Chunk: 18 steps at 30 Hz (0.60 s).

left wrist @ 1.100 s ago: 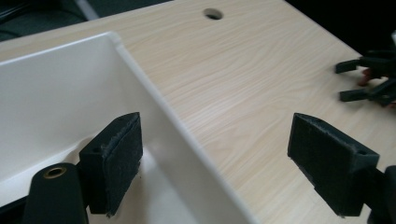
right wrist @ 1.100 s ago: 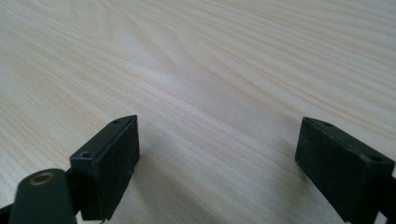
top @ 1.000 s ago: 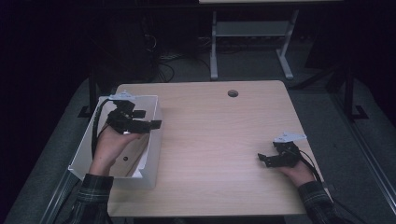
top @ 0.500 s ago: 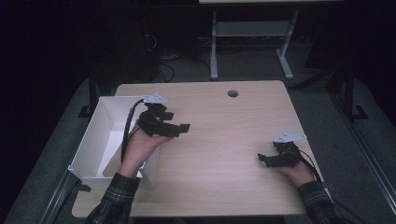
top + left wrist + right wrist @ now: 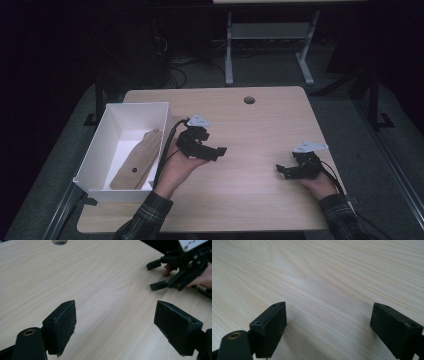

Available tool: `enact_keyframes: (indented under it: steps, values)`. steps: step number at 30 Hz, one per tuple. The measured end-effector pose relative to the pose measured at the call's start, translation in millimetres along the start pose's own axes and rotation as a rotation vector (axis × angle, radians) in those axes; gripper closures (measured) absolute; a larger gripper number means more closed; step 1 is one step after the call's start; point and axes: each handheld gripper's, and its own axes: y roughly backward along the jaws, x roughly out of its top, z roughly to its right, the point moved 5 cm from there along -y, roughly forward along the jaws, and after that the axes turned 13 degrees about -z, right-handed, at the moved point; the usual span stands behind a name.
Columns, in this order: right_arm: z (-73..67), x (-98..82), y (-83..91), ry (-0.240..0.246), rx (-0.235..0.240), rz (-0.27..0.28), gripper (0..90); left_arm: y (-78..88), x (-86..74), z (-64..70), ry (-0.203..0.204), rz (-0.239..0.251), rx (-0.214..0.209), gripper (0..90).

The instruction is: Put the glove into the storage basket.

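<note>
Hovering released left tool [image 5: 216, 151], released right tool [image 5: 282, 171], brown object [image 5: 137, 159] inside white box [image 5: 95, 149]

One white bin [image 5: 100, 150] on desk [image 5: 260, 125], at left edge. One brown flat piece [image 5: 137, 160] inside bin. Two grippers over desk: left gripper [image 5: 212, 151] near bin, right gripper [image 5: 282, 171] near right edge. Two hands, one per gripper. One round hole [image 5: 249, 100] near far edge.
</note>
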Motion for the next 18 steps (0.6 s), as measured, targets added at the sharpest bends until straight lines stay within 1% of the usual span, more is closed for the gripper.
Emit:
enact_keyframes:
  steps: [1,2,5,7,9,10,12,13,15,16,18]
  values:
    - [0.0,0.0,0.0,0.0,0.0,0.0,13.2,-3.6,-1.9,0.9,0.002,0.0,0.001,17.5]
    - [0.0,0.0,0.0,0.0,0.0,0.0,13.2,-3.6,-1.9,0.9,0.002,0.0,0.001,17.5]
    - [0.0,0.0,0.0,0.0,0.0,-0.001,13.2,-16.5,-8.3,2.0,-0.02,-0.019,0.009,17.5]
    - [-0.1,-0.1,0.0,-0.001,0.0,-0.001,13.2,-23.0,-12.1,3.0,-0.029,-0.025,0.006,17.4]
    - [-0.1,-0.1,0.0,-0.001,0.0,-0.001,13.2,-29.5,-17.0,3.8,-0.028,-0.026,0.007,17.5]
    - [-0.1,-0.1,0.1,-0.001,0.0,-0.001,13.1,-32.5,-19.4,3.5,-0.034,-0.028,0.006,17.5]
    - [-0.1,-0.1,0.1,-0.001,0.0,-0.001,13.1,-38.0,-24.7,2.5,-0.029,-0.029,0.009,17.4]
    - [-0.1,-0.1,0.0,-0.001,0.0,-0.001,13.1,-40.8,-28.1,1.5,-0.037,-0.03,0.007,17.5]
    - [0.0,-0.1,0.0,0.0,0.0,-0.001,13.1,-45.1,-33.3,1.0,-0.035,-0.028,0.009,17.5]
    - [0.0,-0.1,0.1,0.0,0.0,-0.001,13.2,-47.1,-36.2,-0.1,-0.045,-0.03,0.015,17.4]
    - [0.0,-0.1,0.1,0.0,0.0,-0.001,13.1,-52.1,-41.3,-1.1,-0.047,-0.035,0.014,17.4]
